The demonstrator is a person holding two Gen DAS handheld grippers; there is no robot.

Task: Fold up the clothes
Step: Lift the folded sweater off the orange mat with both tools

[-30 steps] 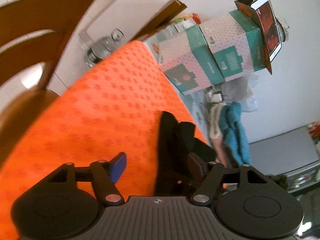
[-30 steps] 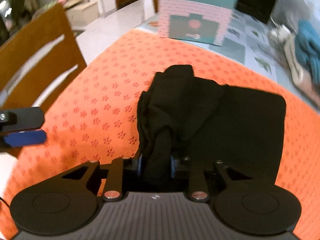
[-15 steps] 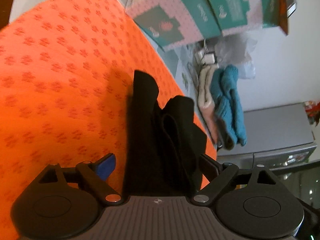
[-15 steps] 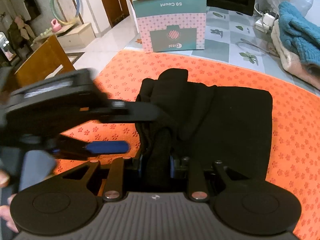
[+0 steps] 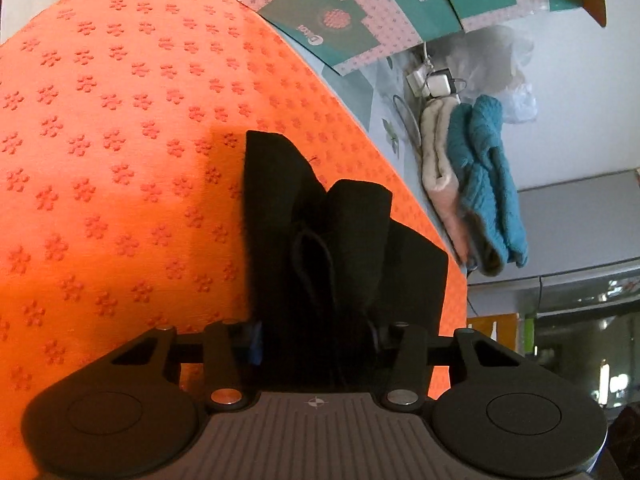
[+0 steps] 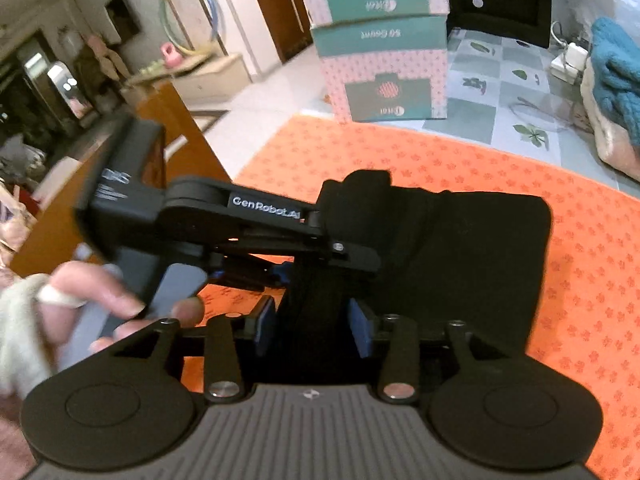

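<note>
Two claws work one black garment [image 5: 320,220] that lies bunched on the orange mat [image 5: 120,160] covering the worktop [image 6: 500,92]. Left claw [image 5: 316,340] has just been closing and is now clenched on a raised fold at the garment's near-left edge. The cloth fills the gap between its pads and runs away from it up the mat. Right claw [image 6: 314,324] has just been opening. A narrow strip of the garment's near edge sits between its blue pads [image 6: 266,320], which look just off the cloth, so it is released. In the right wrist view the left claw comes in from the left, held by a hand [image 6: 92,292], and bites the bunched part just beyond the right claw. Patterned boxes [image 6: 384,60] stand past the mat's far edge, and teal knitwear [image 5: 488,184] lies off to the right.
</note>
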